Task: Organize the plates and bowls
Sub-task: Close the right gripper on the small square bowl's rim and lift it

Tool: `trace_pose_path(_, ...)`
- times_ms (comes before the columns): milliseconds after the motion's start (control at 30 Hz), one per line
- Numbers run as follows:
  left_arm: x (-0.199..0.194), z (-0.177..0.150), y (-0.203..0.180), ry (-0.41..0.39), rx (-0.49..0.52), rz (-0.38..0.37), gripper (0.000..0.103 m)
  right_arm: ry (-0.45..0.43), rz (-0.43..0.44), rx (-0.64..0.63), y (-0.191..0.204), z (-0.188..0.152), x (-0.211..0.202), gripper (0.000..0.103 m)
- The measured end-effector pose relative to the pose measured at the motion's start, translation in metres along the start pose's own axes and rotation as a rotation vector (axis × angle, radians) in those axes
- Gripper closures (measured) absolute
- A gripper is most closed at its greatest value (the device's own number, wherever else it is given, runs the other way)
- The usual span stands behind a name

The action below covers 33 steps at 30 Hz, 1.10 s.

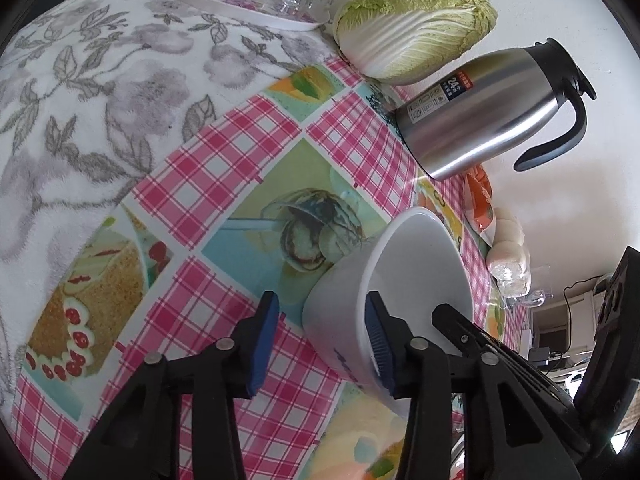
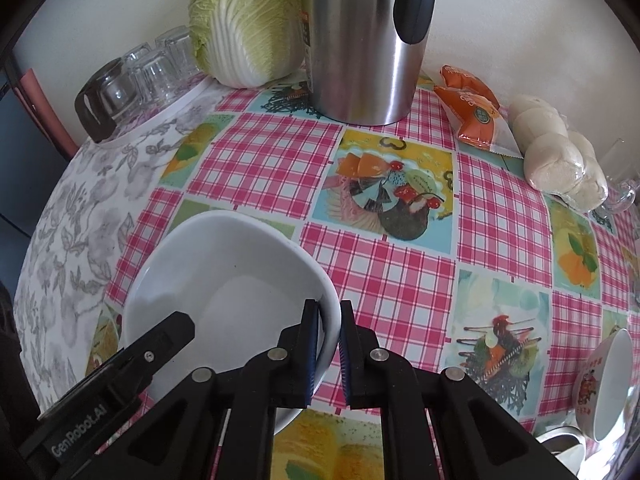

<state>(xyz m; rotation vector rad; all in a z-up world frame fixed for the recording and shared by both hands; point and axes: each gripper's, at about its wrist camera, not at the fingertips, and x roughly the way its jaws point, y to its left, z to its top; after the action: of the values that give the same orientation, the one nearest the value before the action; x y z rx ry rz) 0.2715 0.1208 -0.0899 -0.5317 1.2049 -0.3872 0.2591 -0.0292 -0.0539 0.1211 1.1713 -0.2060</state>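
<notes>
Grasp step in hand — right claw [image 2: 329,354] is clamping the near rim of the white bowl [image 2: 224,292], which is sitting on the bench [image 2: 384,276]. Left claw [image 1: 320,344] is standing part-open astride the opposite rim, one pad inside, one clear outside. Next move, likely — a level lift.

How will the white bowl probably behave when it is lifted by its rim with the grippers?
The white bowl looks glazed and glossy, so it may slip between the pads. It seems rigid ceramic, likely fragile if dropped. The right gripper pinches only a thin rim wall, so the bowl could tilt; the left gripper at the opposite side may steady it.
</notes>
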Motion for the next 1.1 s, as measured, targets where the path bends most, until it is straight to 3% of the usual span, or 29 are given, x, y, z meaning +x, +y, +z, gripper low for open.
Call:
trace_pose_path(133,0.001,-0.003,-0.006,0.009,0.027,0.01,0.073,0.005,-0.007,-0.03,0.002,-0.004,-0.002,0.092)
trace_pose_path(400,-0.001,-0.009,-0.01,-0.007,0.035,0.056,0.075,-0.007,-0.013,-0.016,0.003,-0.008,-0.002,0.092)
trace_pose_path(700,-0.002,-0.018,-0.019,0.034,0.064,0.081,0.08,-0.007,-0.02,0.013,-0.003,-0.016,-0.012,0.092)
trace_pose_path(1100,-0.021,-0.036,-0.055,0.023,0.12,0.037,0.081,-0.035,-0.029,0.062,-0.035,-0.024,-0.05,0.093)
